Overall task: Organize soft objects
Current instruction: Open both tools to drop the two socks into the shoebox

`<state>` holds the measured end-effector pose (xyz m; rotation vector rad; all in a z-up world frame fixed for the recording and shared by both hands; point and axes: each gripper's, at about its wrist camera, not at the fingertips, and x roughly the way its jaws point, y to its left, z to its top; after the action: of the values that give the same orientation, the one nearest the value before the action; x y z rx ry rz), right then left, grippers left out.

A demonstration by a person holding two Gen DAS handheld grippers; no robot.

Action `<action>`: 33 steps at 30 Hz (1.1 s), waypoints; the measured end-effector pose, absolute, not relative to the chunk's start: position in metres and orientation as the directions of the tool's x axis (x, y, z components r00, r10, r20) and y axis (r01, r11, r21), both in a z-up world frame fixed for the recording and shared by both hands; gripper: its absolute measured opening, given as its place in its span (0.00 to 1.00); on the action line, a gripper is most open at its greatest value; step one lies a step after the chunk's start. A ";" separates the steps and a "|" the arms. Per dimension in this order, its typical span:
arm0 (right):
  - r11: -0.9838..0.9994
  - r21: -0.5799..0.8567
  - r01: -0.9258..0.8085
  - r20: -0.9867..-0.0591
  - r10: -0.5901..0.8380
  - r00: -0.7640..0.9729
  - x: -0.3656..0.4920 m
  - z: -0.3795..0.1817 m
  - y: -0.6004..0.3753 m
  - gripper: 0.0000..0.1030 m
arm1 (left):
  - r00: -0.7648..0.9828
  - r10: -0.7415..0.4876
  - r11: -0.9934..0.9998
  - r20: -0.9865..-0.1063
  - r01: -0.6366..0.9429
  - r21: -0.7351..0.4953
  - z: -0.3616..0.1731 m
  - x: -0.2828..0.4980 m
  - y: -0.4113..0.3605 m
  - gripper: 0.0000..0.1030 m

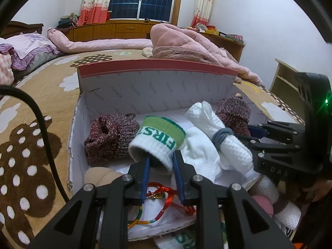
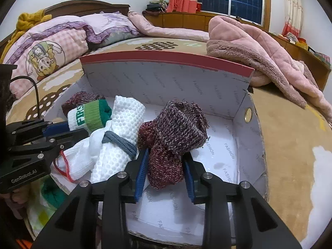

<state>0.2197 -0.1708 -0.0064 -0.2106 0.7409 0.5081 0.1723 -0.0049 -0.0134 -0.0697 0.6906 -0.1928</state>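
The left gripper pinches the white sock by its cuff over the box middle. The right gripper pinches a maroon sock near the box's right wall, likely keeping pairs separate.

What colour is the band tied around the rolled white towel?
Grey band; clearest in the right wrist view.
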 end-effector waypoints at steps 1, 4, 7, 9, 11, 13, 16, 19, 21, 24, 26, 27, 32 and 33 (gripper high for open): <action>0.861 -0.009 -0.509 -0.690 0.363 0.626 0.220 -0.006 -0.171 0.34 | 0.753 -0.205 0.979 -0.626 0.157 -0.131 -0.013 0.172 -0.005 0.23; 0.865 -0.020 -0.501 -0.687 0.352 0.635 0.219 -0.005 -0.171 0.37 | 0.747 -0.265 0.964 -0.610 0.214 -0.156 -0.012 0.167 -0.004 0.38; 0.887 -0.058 -0.459 -0.667 0.308 0.679 0.216 -0.001 -0.173 0.46 | 0.755 -0.280 0.960 -0.593 0.232 -0.158 -0.007 0.162 -0.003 0.48; 0.893 -0.071 -0.443 -0.651 0.295 0.700 0.212 0.003 -0.175 0.47 | 0.755 -0.288 0.958 -0.589 0.235 -0.167 -0.004 0.159 -0.003 0.54; 0.899 -0.087 -0.429 -0.632 0.283 0.722 0.208 0.008 -0.177 0.52 | 0.750 -0.296 0.955 -0.592 0.239 -0.175 -0.002 0.154 -0.004 0.62; 0.899 -0.093 -0.428 -0.629 0.281 0.725 0.207 0.012 -0.180 0.52 | 0.755 -0.292 0.956 -0.587 0.238 -0.169 0.002 0.147 -0.007 0.72; 0.900 -0.082 -0.427 -0.631 0.285 0.721 0.206 0.016 -0.186 0.57 | 0.787 -0.272 0.962 -0.554 0.224 -0.154 0.011 0.134 -0.004 0.82; 0.896 -0.089 -0.434 -0.632 0.286 0.720 0.202 0.018 -0.191 0.68 | 0.800 -0.253 0.967 -0.543 0.192 -0.168 0.020 0.130 0.008 0.82; 0.894 -0.091 -0.438 -0.626 0.291 0.724 0.198 0.019 -0.194 0.69 | 0.806 -0.247 0.967 -0.539 0.167 -0.194 0.025 0.129 0.019 0.82; 0.891 -0.069 -0.448 -0.612 0.317 0.724 0.193 0.024 -0.198 0.73 | 0.814 -0.229 0.967 -0.534 0.126 -0.222 0.030 0.128 0.033 0.82; 0.888 -0.058 -0.455 -0.601 0.333 0.727 0.189 0.026 -0.199 0.74 | 0.810 -0.229 0.964 -0.539 0.115 -0.238 0.030 0.127 0.040 0.82; 0.888 -0.055 -0.457 -0.594 0.338 0.730 0.186 0.028 -0.200 0.74 | 0.808 -0.234 0.963 -0.541 0.115 -0.245 0.030 0.126 0.041 0.82; 0.880 -0.052 -0.472 -0.574 0.361 0.735 0.175 0.033 -0.205 0.78 | 0.805 -0.276 0.955 -0.526 0.169 -0.244 0.037 0.113 0.035 0.82; 0.878 -0.049 -0.476 -0.569 0.367 0.736 0.172 0.034 -0.207 0.78 | 0.805 -0.285 0.953 -0.520 0.181 -0.242 0.038 0.111 0.032 0.82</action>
<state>0.1723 -0.2069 0.0341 -0.1966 0.5813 0.4661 0.1108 0.0317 0.0382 -0.1845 0.5845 -0.2511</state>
